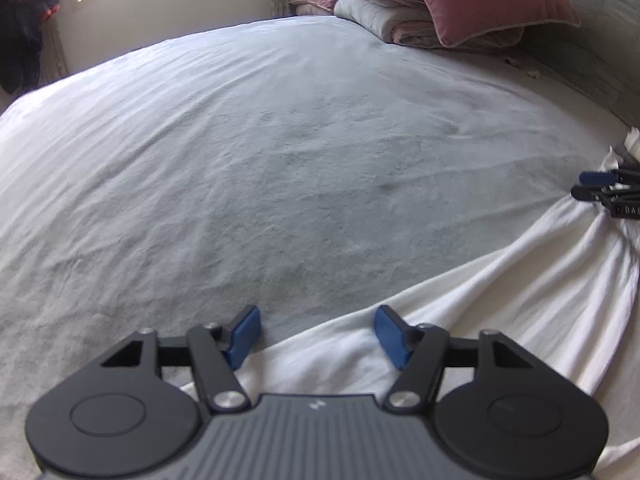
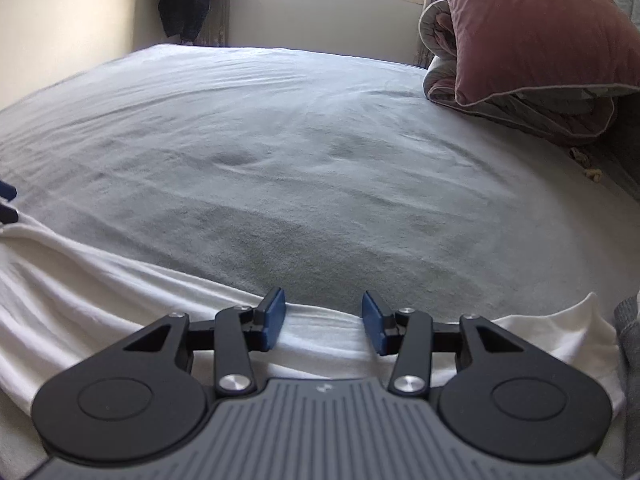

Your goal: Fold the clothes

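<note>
The white garment (image 1: 500,300) lies spread along the near edge of the bed (image 1: 280,160), its far hem running across the grey sheet, with loose diagonal creases in the cloth and no fold line visible; the task is therefore judged to be at its opening stage, with every fold still to be made. At the left, the left claw (image 1: 318,334) sits over the garment's left end, jaws apart, the blue pads (image 1: 245,336) clear of the cloth and one pad over bare sheet. Nothing is clamped between them. Further right, the right claw (image 2: 324,320) sits over the same far hem, jaws also apart, with the hem lying between the pads but not pinched. A grey item (image 2: 628,340) rests just beside the garment's right corner; what it is cannot be told. At the far right, the folded quilt (image 1: 380,12) and pink pillow (image 1: 480,0) stand well apart from the working area. Remaining, by judgement: grip both hem points, lift, and lay the first fold.
</note>
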Tool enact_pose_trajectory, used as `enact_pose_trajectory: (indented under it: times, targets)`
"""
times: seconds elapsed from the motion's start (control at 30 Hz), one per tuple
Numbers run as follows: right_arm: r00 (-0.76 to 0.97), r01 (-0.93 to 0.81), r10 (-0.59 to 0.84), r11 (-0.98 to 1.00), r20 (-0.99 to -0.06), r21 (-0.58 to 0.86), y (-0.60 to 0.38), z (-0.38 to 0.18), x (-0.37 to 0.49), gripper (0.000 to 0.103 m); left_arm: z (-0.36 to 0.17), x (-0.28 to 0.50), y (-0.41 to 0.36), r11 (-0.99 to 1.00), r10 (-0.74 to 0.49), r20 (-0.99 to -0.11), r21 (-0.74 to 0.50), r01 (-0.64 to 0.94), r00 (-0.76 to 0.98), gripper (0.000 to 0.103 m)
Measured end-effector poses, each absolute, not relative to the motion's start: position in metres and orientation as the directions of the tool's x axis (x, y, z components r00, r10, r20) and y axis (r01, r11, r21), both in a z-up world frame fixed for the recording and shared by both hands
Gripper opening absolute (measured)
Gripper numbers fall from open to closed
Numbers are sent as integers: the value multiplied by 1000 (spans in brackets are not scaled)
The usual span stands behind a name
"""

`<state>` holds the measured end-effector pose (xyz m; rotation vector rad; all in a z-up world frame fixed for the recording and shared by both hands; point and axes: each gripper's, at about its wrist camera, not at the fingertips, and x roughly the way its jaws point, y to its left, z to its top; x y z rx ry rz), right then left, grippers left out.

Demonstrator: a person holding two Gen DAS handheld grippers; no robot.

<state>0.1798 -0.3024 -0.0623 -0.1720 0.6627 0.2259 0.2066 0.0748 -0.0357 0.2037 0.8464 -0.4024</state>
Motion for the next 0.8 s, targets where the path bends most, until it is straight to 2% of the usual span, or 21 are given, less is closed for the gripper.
enact_pose_trajectory:
  times: [0.07,0.1,0.17,0.2,0.23,0.4,0.5,0.67,0.8]
  targets:
    - [755,-292,165,951,-634,-100,-299,-61,177,27,-34,205,72,901,-276,-766,4,434,580,29]
    - [751,-306,173,946,-637,-105,-296,-61,177,18,-33,203,70,900,-277,-768,3,436,577,23]
    - [753,-312,174,943,-635,-112,-293,-61,177,10,-34,200,65,899,-270,-767,15,437,582,2]
    - [758,-303,166,946,-631,-116,-292,-61,178,3,-34,197,62,900,-261,-764,27,435,589,2]
    - [767,-288,157,951,-622,-116,-293,-59,178,2,-34,195,60,902,-253,-759,40,430,601,1]
    - [856,-194,113,975,-505,-110,-299,-44,175,2,-25,188,60,928,-207,-659,102,358,723,1]
    - [879,-171,93,977,-468,-126,-295,-47,176,2,-28,194,63,955,-156,-607,111,277,779,1]
    - [855,-180,37,956,-517,-230,-276,-68,188,2,-57,202,52,956,-92,-600,170,239,795,1]
    - [851,-181,4,941,-525,-285,-269,-75,190,7,-54,198,49,952,-66,-583,206,226,810,4]
